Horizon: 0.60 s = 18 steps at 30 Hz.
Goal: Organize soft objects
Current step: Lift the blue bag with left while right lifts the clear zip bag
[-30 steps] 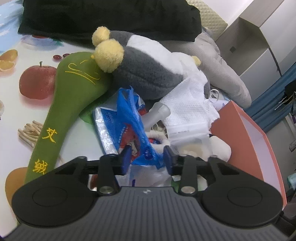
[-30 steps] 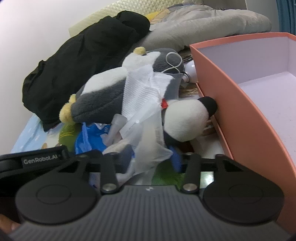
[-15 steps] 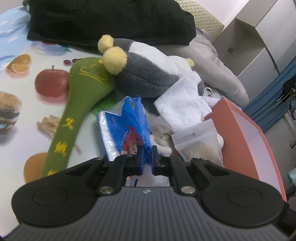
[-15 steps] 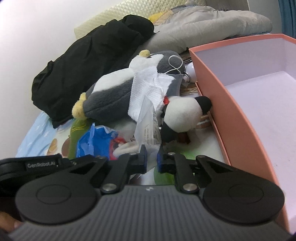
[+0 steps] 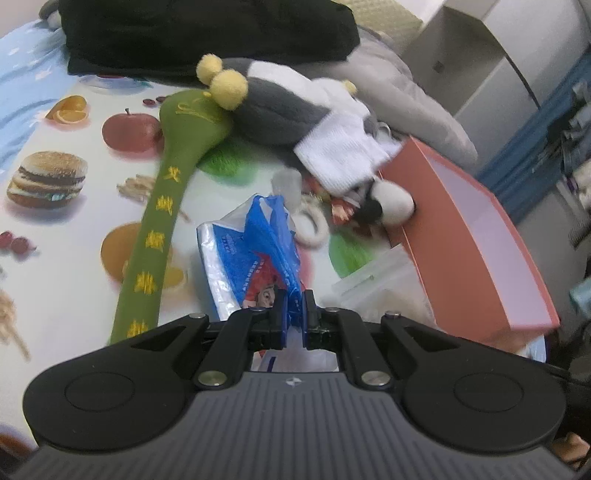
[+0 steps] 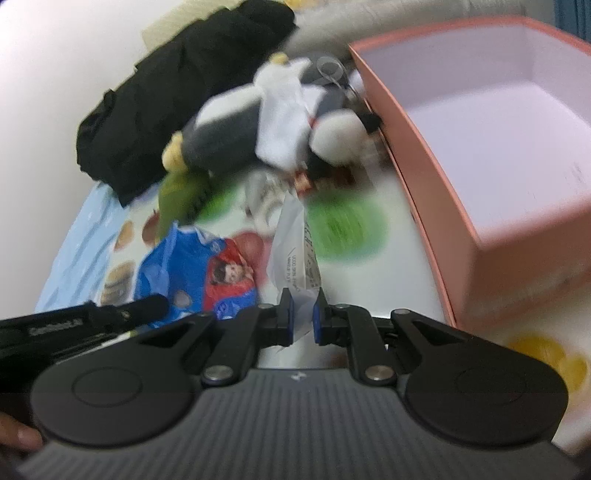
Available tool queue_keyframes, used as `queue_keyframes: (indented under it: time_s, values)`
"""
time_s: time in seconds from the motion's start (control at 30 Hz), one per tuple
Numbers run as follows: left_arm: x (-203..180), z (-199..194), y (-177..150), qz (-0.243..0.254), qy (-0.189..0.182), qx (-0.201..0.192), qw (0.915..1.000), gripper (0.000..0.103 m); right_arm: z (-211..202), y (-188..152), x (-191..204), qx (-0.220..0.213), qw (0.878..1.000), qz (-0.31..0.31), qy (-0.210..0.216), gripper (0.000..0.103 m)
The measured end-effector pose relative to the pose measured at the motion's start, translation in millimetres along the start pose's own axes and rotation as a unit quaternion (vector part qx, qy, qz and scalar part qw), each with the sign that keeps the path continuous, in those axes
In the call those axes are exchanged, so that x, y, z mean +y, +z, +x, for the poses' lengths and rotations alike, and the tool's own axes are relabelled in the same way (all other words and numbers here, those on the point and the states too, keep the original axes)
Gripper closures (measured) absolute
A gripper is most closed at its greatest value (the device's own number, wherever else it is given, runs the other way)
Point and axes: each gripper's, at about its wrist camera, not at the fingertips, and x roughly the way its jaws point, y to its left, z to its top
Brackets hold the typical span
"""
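Left wrist view: left gripper (image 5: 294,317) is clamped on the near edge of the blue printed plastic bag (image 5: 258,254), pads nearly together w/ only thin film between. Bag sits on the fruit-print tablecloth (image 5: 55,229), just right of the green embroidered plush mallet (image 5: 162,206). Behind it: grey/white plush penguin (image 5: 273,107) w/ yellow feet, a white cloth (image 5: 340,155) draped over it, and a small black-and-white plush (image 5: 388,203) touching the salmon-pink box (image 5: 476,258). A clear zip pouch (image 5: 376,288) shows at lower right of the gripper, next to the box wall. Black garment (image 5: 199,33) at the back.

Right wrist view (motion-blurred): right gripper (image 6: 303,319) is pinched on the clear pouch (image 6: 295,251), which stands up from the pads, crumpled, label print visible. Pouch hangs over the tablecloth, left of the box (image 6: 480,147); box looks empty. Blue bag (image 6: 192,269) to the left w/ the left gripper body in front of it.

Handling, est.: both items are thin film, near weightless, floppy, slippery. Edge pinch works but can slip or tear; a bunched fold holds better than a single layer. Contents of either can't be told. Neither is in the box yet.
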Motion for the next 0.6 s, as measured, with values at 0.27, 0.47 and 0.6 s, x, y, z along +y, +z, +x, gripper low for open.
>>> queue_keyframes:
  time_s: [0.27,0.47,0.6]
  values:
    - [0.9,-3.5,-22.9,-0.008,0.011,0.022,0.9997,0.094,-6.9,-22.6,-9.4,0.018,0.999,-0.024,-0.029,0.087]
    - [4.2,-2.0,-18.4,-0.039,0.005,0.024,0.9989,0.081,-17.8,-22.4,-3.5,-0.002,0.995,-0.085,-0.045,0.061]
    - [2.1,-2.3,-14.2,-0.044,0.003,0.024,0.9987,0.064,-24.0,-23.8,3.4,-0.017,0.991,-0.117,-0.059,0.060]
